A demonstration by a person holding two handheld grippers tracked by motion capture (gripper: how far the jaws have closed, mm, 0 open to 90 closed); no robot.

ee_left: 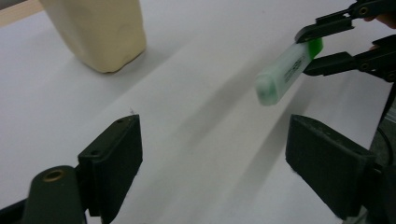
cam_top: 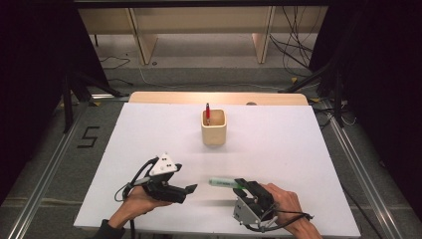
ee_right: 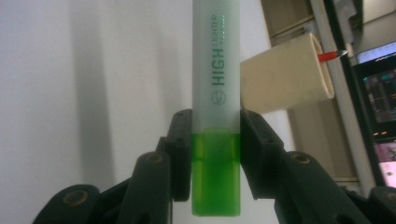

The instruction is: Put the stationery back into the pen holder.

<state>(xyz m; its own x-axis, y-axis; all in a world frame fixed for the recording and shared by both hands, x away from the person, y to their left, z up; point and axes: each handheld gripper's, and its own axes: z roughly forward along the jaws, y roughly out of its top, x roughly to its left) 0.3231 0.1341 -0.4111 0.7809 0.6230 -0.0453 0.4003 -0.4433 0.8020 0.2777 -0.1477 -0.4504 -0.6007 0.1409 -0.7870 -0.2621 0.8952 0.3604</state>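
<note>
Nearest the person's edge of the white table (cam_top: 298,149) sit the two hand-held grippers. The right gripper (cam_top: 242,184), low toward the near right corner, is clamped on a green highlighter (cam_top: 221,182): in the right gripper view its two black pads press against either side of the pen's barrel (ee_right: 216,140), right where the bright green end meets the frosted, pale cap part printed with "HIGH LIGHTER". The highlighter sticks out from the jaws toward the middle of the table, lying roughly level and raised a little off the surface (its shadow falls on the white top beneath it).

The left gripper (cam_top: 191,188), toward the near left corner, has its jaws spread wide with nothing between them; in the left gripper view the two pads (ee_left: 116,158) stand well apart over bare table, and the highlighter (ee_left: 285,70) shows beyond them, pinched by the other gripper (ee_left: 310,49). The tips of the two grippers point toward each other, near but not touching.

Farther off, toward the middle of the far edge, stands a cream-coloured pen cup (cam_top: 214,127), upright, with a red pen (cam_top: 207,113) standing in it. The cup is well apart from both grippers.
</note>
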